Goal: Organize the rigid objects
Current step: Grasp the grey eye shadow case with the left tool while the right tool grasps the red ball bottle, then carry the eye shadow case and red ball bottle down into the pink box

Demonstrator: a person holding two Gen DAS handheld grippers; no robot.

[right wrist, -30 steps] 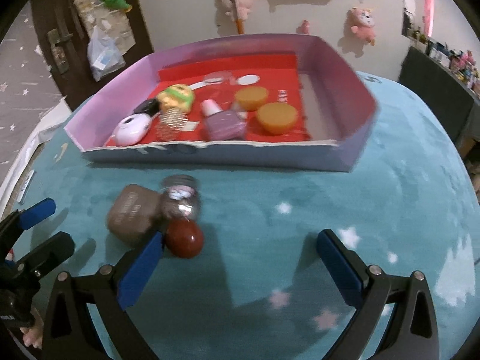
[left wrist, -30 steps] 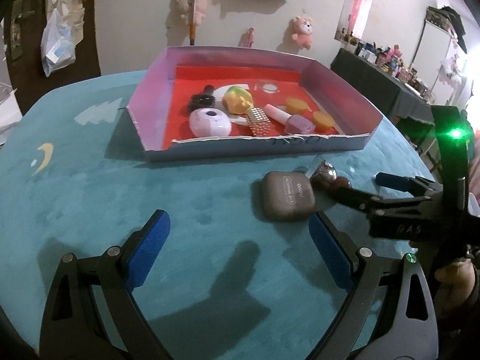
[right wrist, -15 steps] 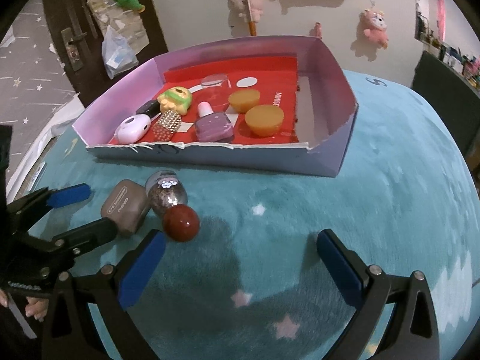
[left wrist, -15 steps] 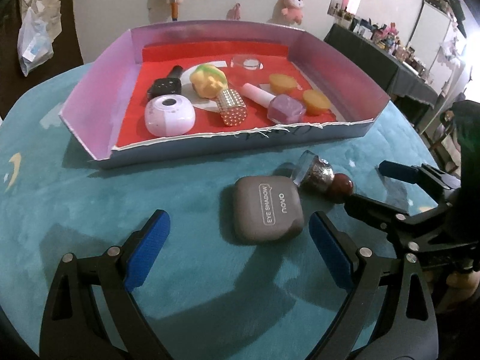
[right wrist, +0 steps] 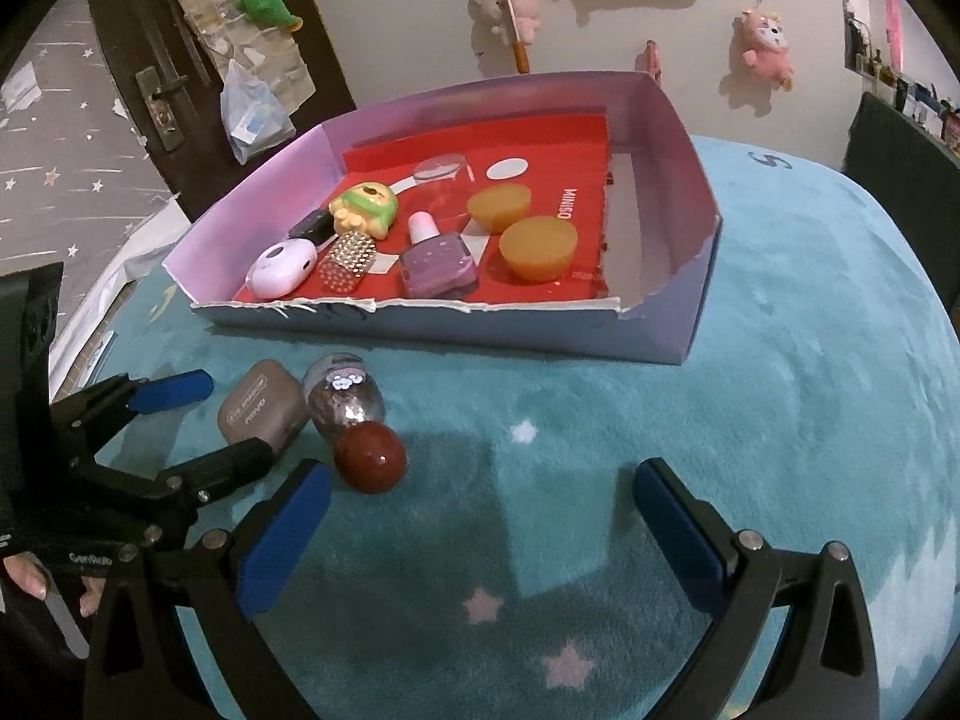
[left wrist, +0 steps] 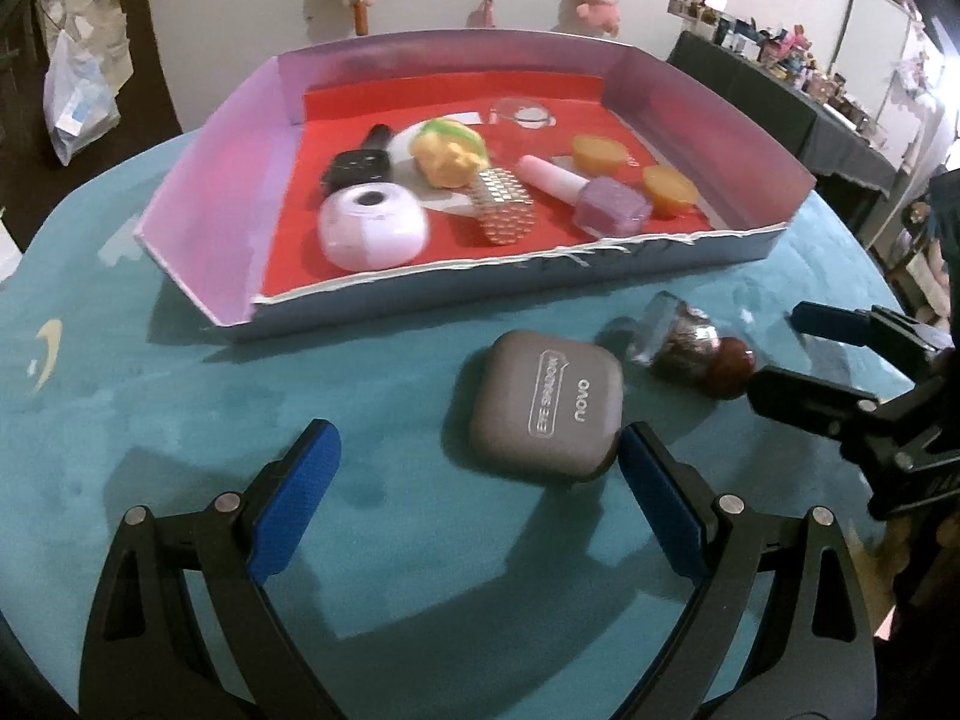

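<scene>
While most small items already sit in the box, two lie outside on the teal cloth: the eyeshadow case and, beside it, the glitter bottle; the left gripper spreads wide, case just ahead near its right finger; the right gripper gapes, bottle beyond its left finger.

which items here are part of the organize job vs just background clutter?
Job:
- eye shadow case, on the mat between the open left tool fingers
- glitter bottle with red cap, lying beside it
- open right tool
- tray with the nail polish

Background:
- plush toys on wall
- plastic bag on door
- blue mat
</scene>
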